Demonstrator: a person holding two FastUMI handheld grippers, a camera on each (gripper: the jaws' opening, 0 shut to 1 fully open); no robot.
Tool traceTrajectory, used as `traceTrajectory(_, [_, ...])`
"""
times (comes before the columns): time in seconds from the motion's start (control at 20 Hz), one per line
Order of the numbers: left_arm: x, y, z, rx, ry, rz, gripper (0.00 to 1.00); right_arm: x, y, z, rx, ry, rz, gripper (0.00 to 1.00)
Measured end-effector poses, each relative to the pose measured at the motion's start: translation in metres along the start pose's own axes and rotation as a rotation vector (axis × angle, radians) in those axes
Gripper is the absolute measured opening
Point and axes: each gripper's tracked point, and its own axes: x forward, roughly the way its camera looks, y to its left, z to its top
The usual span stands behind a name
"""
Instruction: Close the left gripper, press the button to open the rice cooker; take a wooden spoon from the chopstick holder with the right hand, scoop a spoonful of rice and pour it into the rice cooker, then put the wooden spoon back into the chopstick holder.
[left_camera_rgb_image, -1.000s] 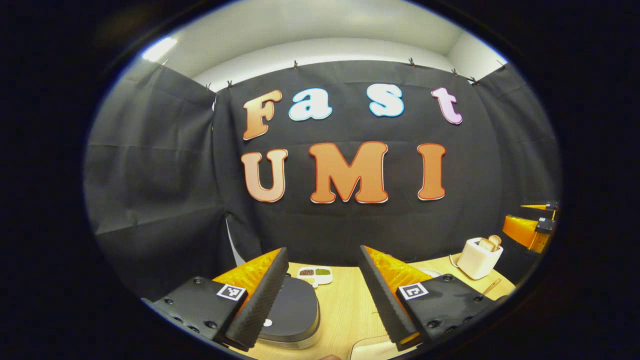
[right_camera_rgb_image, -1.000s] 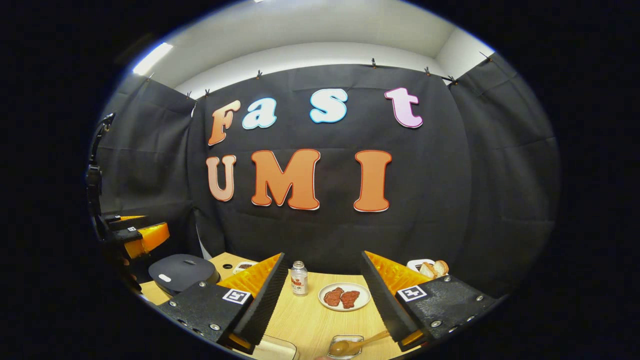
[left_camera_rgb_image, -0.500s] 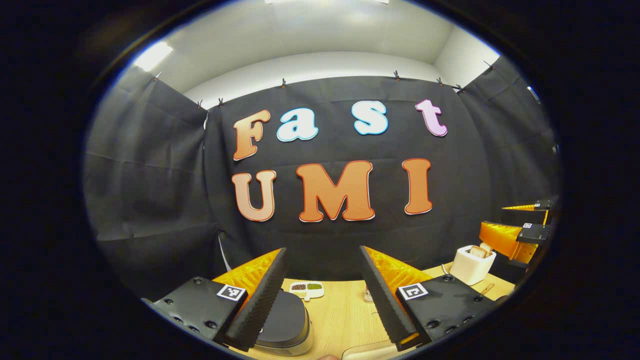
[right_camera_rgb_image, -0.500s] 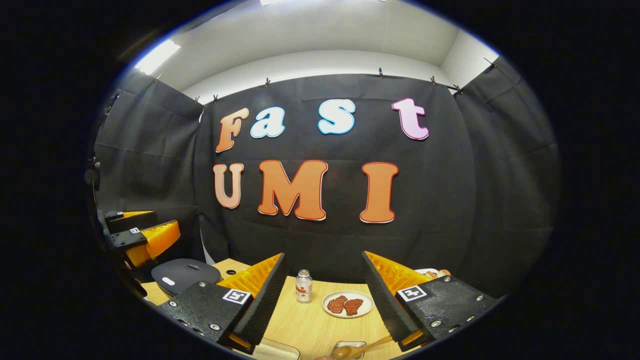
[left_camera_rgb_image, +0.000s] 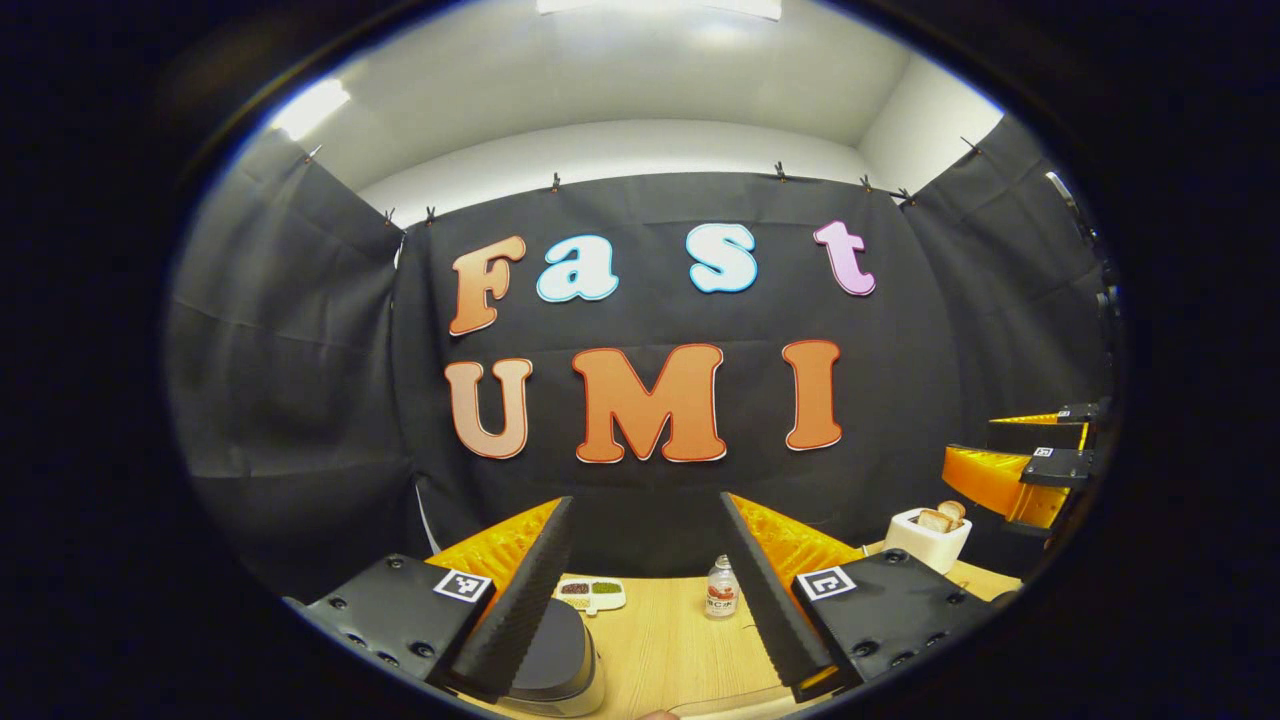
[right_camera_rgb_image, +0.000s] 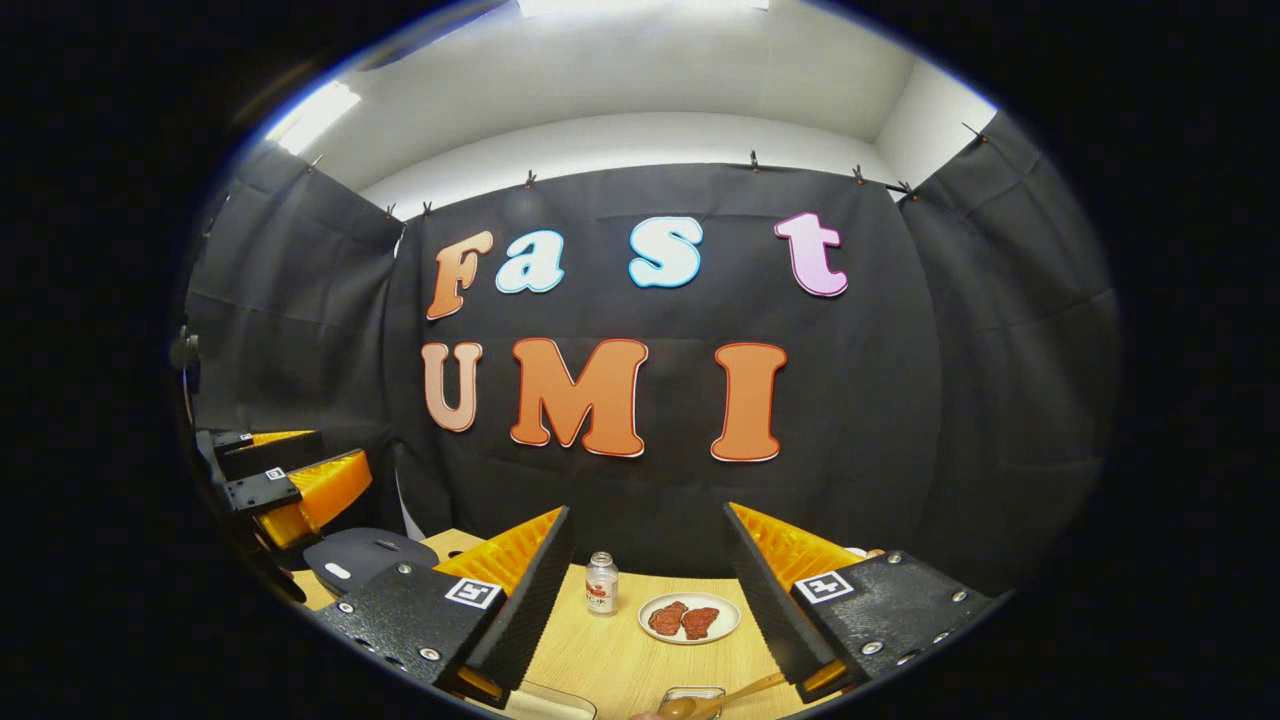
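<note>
My left gripper (left_camera_rgb_image: 645, 500) is open with nothing between its fingers, held above the near side of the wooden table (left_camera_rgb_image: 670, 650). The dark-lidded rice cooker (left_camera_rgb_image: 560, 650) sits closed just beyond its left finger, which hides part of it. My right gripper (right_camera_rgb_image: 647, 510) is open too and holds nothing. A wooden spoon (right_camera_rgb_image: 715, 696) lies in a small clear container (right_camera_rgb_image: 690, 700) at the bottom edge, below the right finger. In the right gripper view the rice cooker (right_camera_rgb_image: 365, 556) is at the far left, with the left gripper (right_camera_rgb_image: 290, 480) hovering over it.
A small bottle (right_camera_rgb_image: 600, 582) and a white plate of red meat (right_camera_rgb_image: 688, 618) stand mid-table. A divided dish of beans (left_camera_rgb_image: 590, 592) and a white toaster with bread (left_camera_rgb_image: 925, 535) sit toward the back. The right gripper (left_camera_rgb_image: 1020, 468) is at the far right of the left gripper view.
Both views have tilted upward, so the table and its objects sit lower in each. The bottle has come into the left gripper view. Both grippers stayed open.
</note>
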Motion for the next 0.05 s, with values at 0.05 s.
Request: traceTrajectory(0.05, [0.0006,-0.0005,0.0039,-0.005,-0.008,-0.001,0.95,-0.0004,-0.0016,0.0009,0.004,-0.001,-0.002,0.86])
